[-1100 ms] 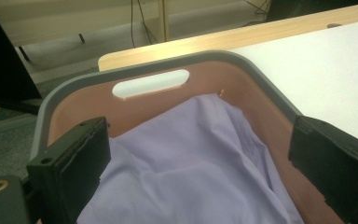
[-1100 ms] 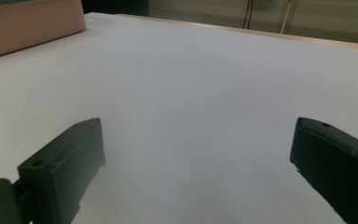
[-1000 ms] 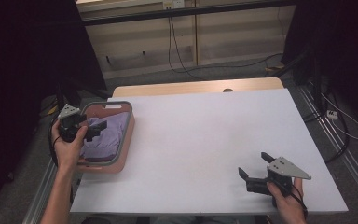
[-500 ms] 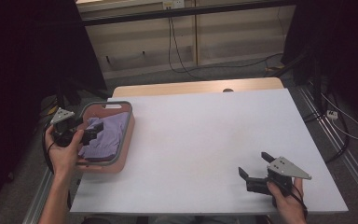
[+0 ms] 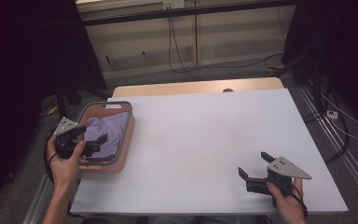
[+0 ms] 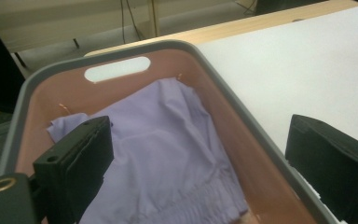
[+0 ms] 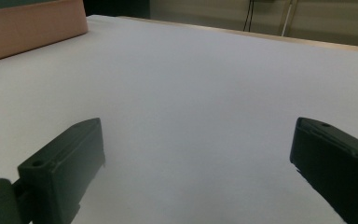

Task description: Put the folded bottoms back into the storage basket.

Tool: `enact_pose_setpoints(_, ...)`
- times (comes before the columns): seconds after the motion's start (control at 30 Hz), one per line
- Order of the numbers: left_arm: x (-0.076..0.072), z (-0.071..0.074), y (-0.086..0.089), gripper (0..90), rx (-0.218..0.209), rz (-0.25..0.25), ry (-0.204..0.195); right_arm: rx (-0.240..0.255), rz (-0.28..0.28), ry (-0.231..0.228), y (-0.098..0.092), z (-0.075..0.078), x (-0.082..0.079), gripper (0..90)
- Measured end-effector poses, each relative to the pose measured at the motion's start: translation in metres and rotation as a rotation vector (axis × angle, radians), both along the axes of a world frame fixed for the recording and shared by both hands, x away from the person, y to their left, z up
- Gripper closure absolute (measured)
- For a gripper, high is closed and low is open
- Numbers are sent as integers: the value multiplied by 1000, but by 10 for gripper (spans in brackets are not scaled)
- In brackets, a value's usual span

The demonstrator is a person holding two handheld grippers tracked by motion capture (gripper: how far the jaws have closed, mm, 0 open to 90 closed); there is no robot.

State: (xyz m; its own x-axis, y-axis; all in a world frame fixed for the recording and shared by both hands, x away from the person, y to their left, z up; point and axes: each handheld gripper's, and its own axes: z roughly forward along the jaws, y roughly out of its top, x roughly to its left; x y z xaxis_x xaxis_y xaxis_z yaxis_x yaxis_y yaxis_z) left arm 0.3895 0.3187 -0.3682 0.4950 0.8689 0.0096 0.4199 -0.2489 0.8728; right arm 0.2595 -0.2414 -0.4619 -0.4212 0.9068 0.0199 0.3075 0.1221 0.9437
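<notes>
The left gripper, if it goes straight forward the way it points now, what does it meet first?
Probably the lilac cloth in the pink basket: the left gripper, jaws open, points down into it. Depth is unclear, so the basket's far wall might come first.

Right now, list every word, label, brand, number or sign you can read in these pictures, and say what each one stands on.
None can be read.
The basket, the purple cloth in it, the table and both grippers, left gripper and right gripper, bear no print.
A small box on the far wall may carry marks, too small to read.
</notes>
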Motion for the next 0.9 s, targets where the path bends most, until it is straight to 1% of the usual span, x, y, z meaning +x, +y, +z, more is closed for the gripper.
enact_pose_setpoints(0.03, -1, 0, -1, 78, 6, 2, -1, 0, 0, 0, 0, 0, 0, 27)
enact_pose_setpoints(0.1, -6, 0, -4, 72, -1, -1, -7, 0, 1, 2, 0, 0, 1, 27)
enact_pose_setpoints(0.17, -11, 1, -7, 70, -4, -12, -17, 0, 3, 1, 0, 0, 1, 27)
enact_pose_setpoints(0.33, -24, 2, -18, 68, 5, -49, -23, 1, 2, 0, 0, 0, 0, 28)
enact_pose_setpoints(0.43, -27, 0, -23, 57, 12, -49, -25, 3, -1, -2, -1, 0, 0, 28)
enact_pose_setpoints(0.5, -29, 0, -25, 54, 3, -46, -21, 4, 1, -1, -1, 0, 0, 27)
enact_pose_setpoints(0.57, -30, 0, -24, 55, -12, -52, -3, 4, 2, -1, -1, 0, 0, 28)
enact_pose_setpoints(0.6, -32, 0, -23, 55, -19, -43, 0, 4, 2, 0, 0, 0, 0, 27)
enact_pose_setpoints(0.63, -33, -1, -23, 55, -16, -40, -1, 3, 4, 0, 0, 0, 0, 28)
enact_pose_setpoints(0.67, -34, -1, -23, 55, 2, -44, -4, 3, 4, -1, 0, 0, 0, 27)
enact_pose_setpoints(0.7, -36, -2, -23, 55, 1, -39, -10, 3, 4, -1, 0, 0, 0, 27)
enact_pose_setpoints(0.73, -37, -3, -21, 55, -10, -40, -10, 4, 3, -1, -1, 0, 0, 27)
enact_pose_setpoints(0.77, -38, -5, -20, 55, -16, -47, 1, 4, 2, -1, -1, 0, 0, 27)
enact_pose_setpoints(0.83, -39, -9, -16, 56, -5, -44, 3, 4, 2, -1, -1, 0, 0, 27)
enact_pose_setpoints(0.9, -40, -13, -12, 56, -7, -46, 13, 3, 3, -2, -1, 1, 0, 27)
